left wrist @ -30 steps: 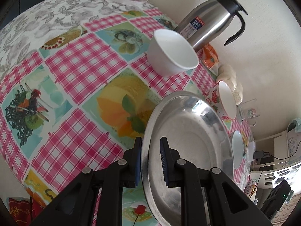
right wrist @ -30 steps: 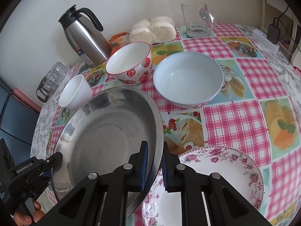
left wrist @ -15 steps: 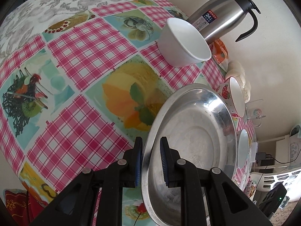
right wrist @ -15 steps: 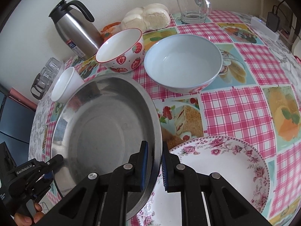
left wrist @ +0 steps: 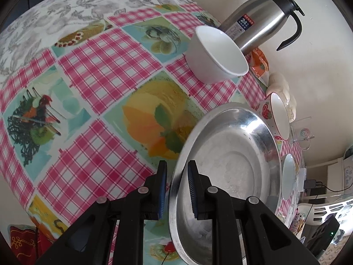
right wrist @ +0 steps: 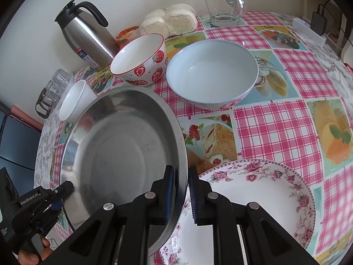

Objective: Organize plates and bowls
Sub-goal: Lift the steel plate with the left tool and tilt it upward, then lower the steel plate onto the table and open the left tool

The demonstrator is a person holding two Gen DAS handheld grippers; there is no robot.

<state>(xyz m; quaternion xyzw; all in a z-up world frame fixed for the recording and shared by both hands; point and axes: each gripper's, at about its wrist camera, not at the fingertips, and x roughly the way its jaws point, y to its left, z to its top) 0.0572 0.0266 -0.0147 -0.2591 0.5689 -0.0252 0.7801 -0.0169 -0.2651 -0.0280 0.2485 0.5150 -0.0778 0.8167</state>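
On the checked counter [right wrist: 275, 132] a steel plate [right wrist: 123, 154] overlaps the floral plate [right wrist: 264, 196], its opposite rims pinched by the nearly closed left gripper [left wrist: 176, 187] and right gripper [right wrist: 179, 192], whose jaws just eased slightly, with a blue bowl [right wrist: 211, 77], strawberry bowl [right wrist: 141, 61] and white cup [left wrist: 216, 55] beyond.

steel thermos jug [right wrist: 88, 39], bread rolls [right wrist: 169, 21], glass mug [right wrist: 222, 5], checked tablecloth [right wrist: 275, 130]
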